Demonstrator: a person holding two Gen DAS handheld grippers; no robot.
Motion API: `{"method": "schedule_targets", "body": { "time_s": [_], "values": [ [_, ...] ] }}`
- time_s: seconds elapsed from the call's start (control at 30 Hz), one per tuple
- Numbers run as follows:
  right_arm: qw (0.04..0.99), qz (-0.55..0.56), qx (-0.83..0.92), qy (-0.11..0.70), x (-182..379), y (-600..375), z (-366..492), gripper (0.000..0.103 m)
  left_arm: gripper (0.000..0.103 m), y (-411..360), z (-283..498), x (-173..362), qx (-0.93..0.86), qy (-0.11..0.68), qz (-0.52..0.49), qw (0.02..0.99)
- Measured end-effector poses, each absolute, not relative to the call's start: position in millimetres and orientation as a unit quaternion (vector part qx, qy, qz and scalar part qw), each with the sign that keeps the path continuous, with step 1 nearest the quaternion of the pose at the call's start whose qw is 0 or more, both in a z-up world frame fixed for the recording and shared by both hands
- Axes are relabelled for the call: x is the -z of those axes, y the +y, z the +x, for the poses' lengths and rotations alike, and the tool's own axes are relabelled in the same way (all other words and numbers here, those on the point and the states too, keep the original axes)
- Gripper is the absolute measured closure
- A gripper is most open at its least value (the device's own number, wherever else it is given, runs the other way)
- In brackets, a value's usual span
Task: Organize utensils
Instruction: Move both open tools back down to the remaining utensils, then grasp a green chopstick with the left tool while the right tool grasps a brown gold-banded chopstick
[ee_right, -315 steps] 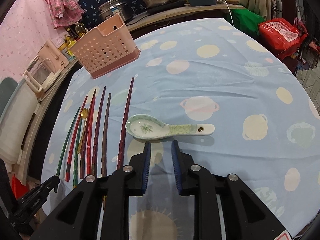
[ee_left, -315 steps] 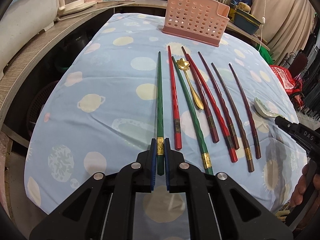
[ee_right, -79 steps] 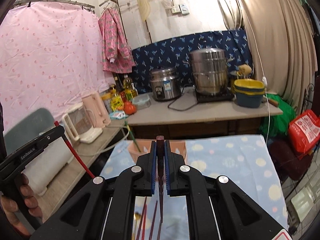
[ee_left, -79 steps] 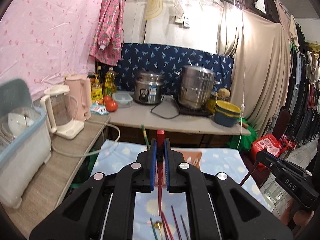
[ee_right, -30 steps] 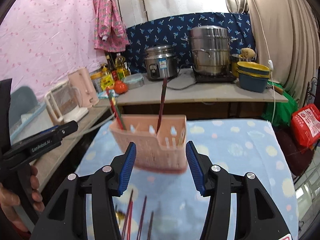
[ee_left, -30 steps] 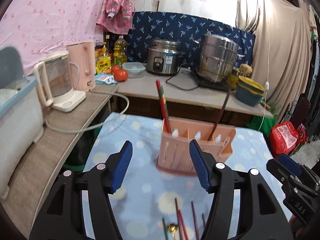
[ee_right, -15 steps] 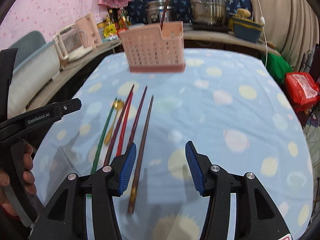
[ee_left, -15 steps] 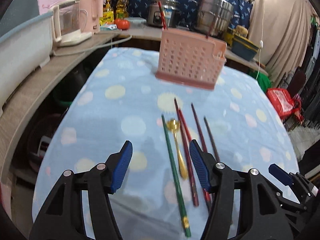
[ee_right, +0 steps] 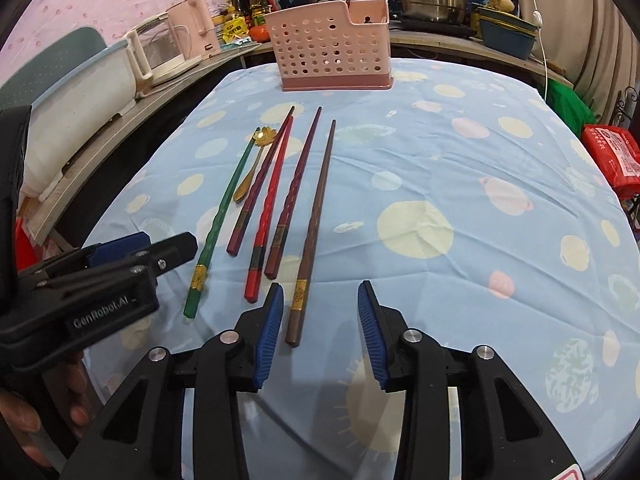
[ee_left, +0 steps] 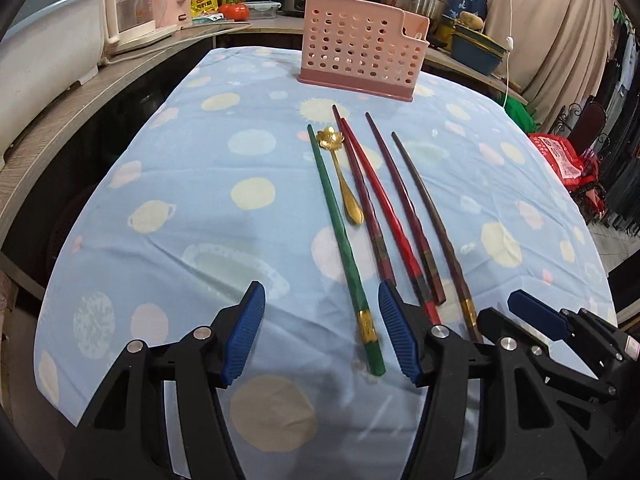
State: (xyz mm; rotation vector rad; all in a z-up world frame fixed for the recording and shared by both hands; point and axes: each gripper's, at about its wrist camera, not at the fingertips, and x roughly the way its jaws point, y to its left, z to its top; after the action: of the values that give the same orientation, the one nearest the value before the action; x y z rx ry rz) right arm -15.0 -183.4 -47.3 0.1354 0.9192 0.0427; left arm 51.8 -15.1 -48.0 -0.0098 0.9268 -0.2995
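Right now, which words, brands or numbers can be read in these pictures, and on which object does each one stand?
"GenRobot.AI": white letters on the side of the left gripper, seen from the right wrist.
Yellow label among the bottles on the counter: too small to read.
Red bag at the right edge: print too blurred to read.
Gold bands on the chopsticks: no legible text.

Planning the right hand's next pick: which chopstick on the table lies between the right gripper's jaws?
The brown chopstick, rightmost in the row; its gold-banded end reaches between the open right gripper jaws. The others lie further left.
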Motion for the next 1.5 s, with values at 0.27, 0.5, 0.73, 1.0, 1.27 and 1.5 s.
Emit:
{"method": "schedule_targets", "body": {
  "time_s": [0.27,0.5,0.73,1.0,1.27,1.5],
  "values": [
    [0.892,0.058,-0.029,0.448,54.6,-171.7,-16.9,0.078,0.047,-14.1,43.7,52.9,0.146,0.449,-0.005,0.882],
    [0.892,0.052,-0.023,0.449,59.9,-171.0,-15.8,0.088,0.047,-20.2,38.0,56.1,0.154,0.449,0.001,0.88],
    [0.893,0.055,-0.02,0.447,61.0,-175.8,-16.1,0.095,0.058,-25.7,36.8,61.8,0.155,0.449,0.009,0.88],
    [0.892,0.063,-0.021,0.447,61.1,-179.2,-17.2,0.096,0.074,-28.8,35.8,63.1,0.162,0.447,0.016,0.88],
    [0.891,0.069,-0.021,0.448,61.1,-180.9,-18.4,0.096,0.093,-31.0,34.2,62.9,0.179,0.45,0.013,0.875],
    [0.891,0.083,-0.02,0.445,57.0,-186.8,-21.3,0.096,0.093,-26.6,32.0,53.0,0.185,0.449,0.002,0.874]
  ]
}}
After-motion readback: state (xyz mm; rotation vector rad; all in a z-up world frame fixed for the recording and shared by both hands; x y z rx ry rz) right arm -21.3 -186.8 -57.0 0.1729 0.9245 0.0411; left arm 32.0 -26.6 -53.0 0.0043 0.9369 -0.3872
